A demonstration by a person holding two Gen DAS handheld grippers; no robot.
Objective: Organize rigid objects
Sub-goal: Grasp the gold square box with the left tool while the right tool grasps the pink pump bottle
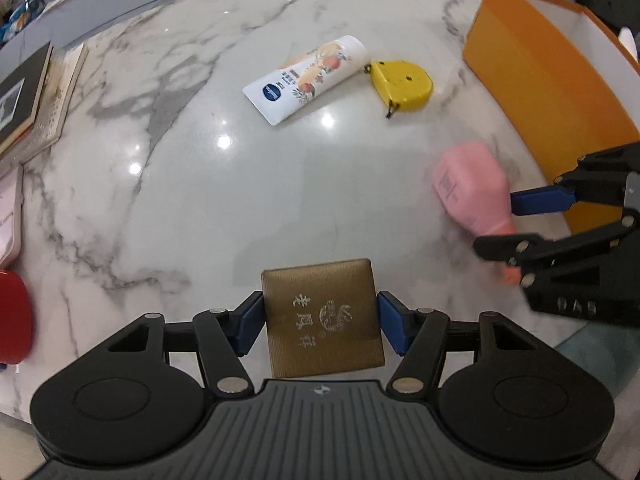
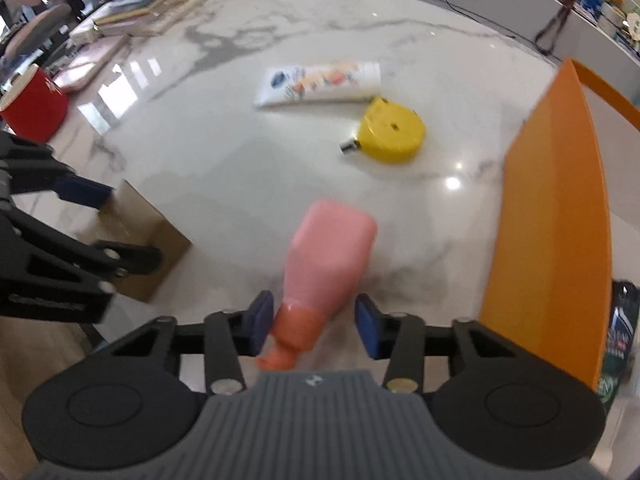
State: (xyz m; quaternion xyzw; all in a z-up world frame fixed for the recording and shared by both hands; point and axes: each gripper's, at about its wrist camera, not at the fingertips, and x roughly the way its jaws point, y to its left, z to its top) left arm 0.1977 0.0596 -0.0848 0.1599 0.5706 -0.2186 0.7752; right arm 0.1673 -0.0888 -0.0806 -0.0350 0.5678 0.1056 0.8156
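A: What is the left claw (image 1: 320,322) doing?

B: Its blue pads (image 1: 250,322) sit against both sides of the brown gift box (image 1: 322,316), a square box with pale characters printed on the lid. The claw is clamped on it, at a middling spread set by the box's width. The box is close to the near edge of the marble desk (image 1: 200,200); whether it rests on the desk or is lifted I cannot tell.

A: And the right claw (image 2: 314,326)?

B: Parted around the pink bottle (image 2: 328,260). The bottle lies between the fingers with its orange cap (image 2: 292,338) pointing back at the camera. The left pad (image 2: 259,322) looks just beside or touching the cap; the right pad is clearly apart from the bottle, with desk showing between. So it is not gripping. The bottle is blurred.

A: What else is there?

B: Further out, a white tube (image 1: 306,78) lies flat, and a yellow tape measure (image 1: 402,84) lies just beside its end, seemingly touching. An orange box (image 2: 556,240) stands on the right side, near the pink bottle. On the left edge sit a red container (image 2: 34,106) and a stack of books (image 1: 32,96).
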